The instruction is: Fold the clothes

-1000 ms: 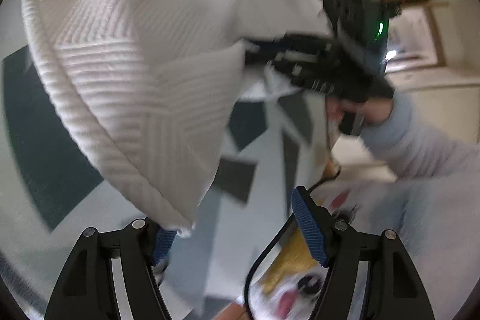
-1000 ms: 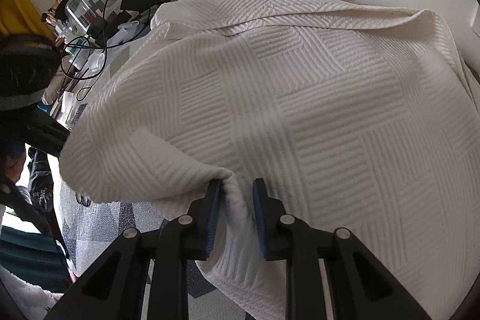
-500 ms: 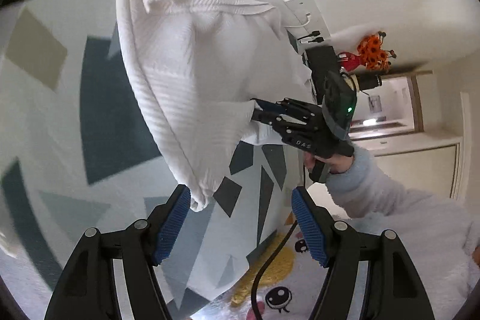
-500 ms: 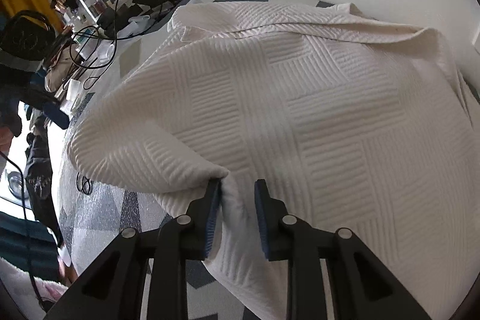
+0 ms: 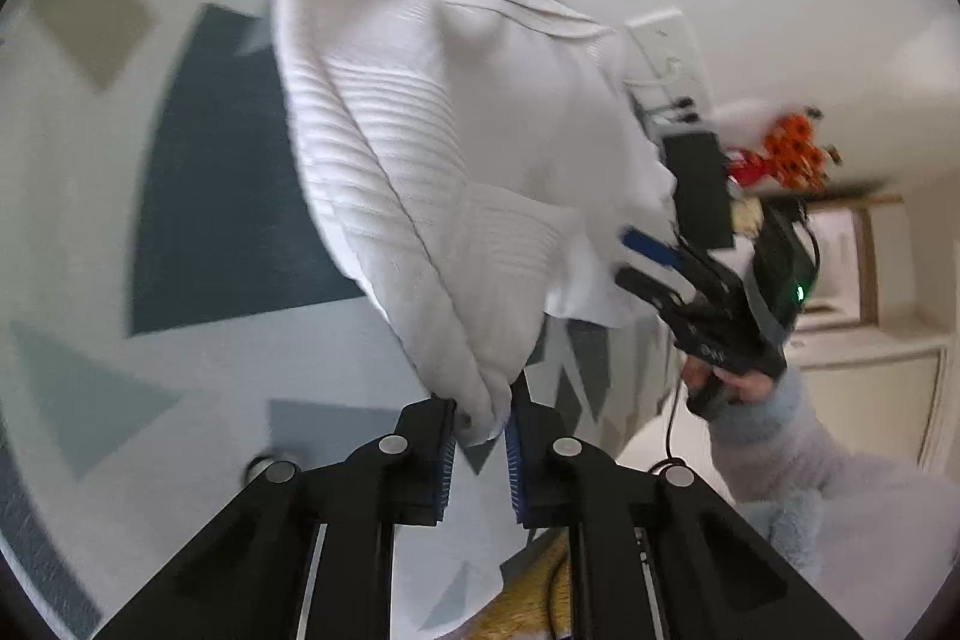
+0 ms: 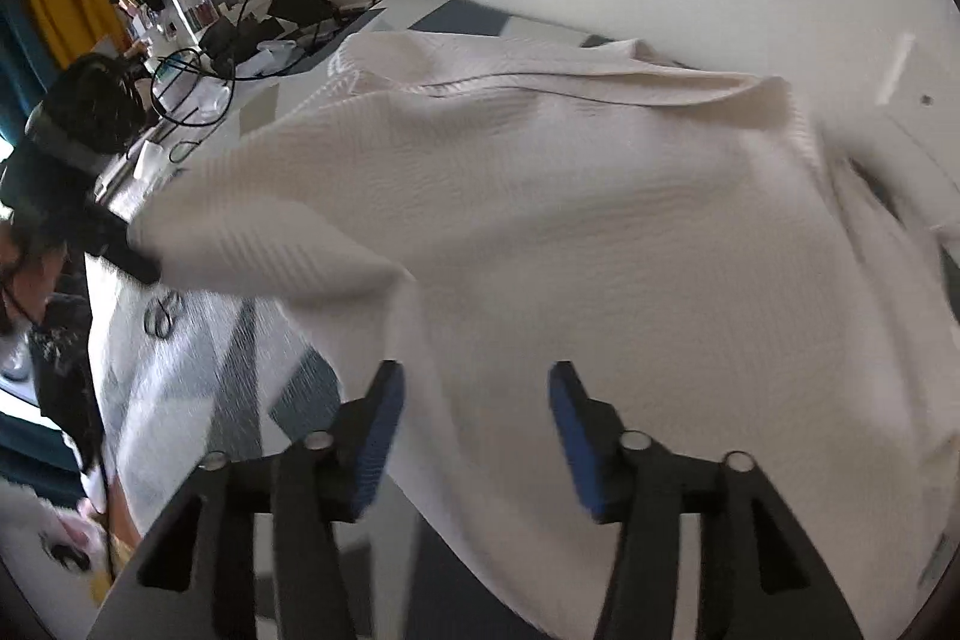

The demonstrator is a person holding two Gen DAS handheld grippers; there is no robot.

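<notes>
Right, left gripper (image 5: 480,451) has just been closing and its blue pads now pinch a folded corner of the white garment (image 5: 456,160) — cloth clearly between the jaws, drawn up taut from that corner. Right gripper (image 6: 474,436) has just been opening; its jaws stand apart, pads off the cloth, nothing pinched between them. The left wrist view shows it (image 5: 645,259) at the garment's far-side edge, jaws spread, a hand (image 5: 729,388) on its handle and a pale fleece sleeve (image 5: 798,454) behind. The garment is ribbed, block-patterned knit; most of it lies draped across the bed cover (image 5: 198,196), which is pale with dark blue and grey geometric patches, and the part near the left gripper is lifted off the cover. From the right wrist view the garment (image 6: 600,232) fills the middle of the bed, its upper edge folded over near the wall side, with bare cover (image 6: 240,370) showing at the lower left. Cables (image 6: 198,82) and small clutter sit at the bed's far left corner — motion blur hides detail there.
</notes>
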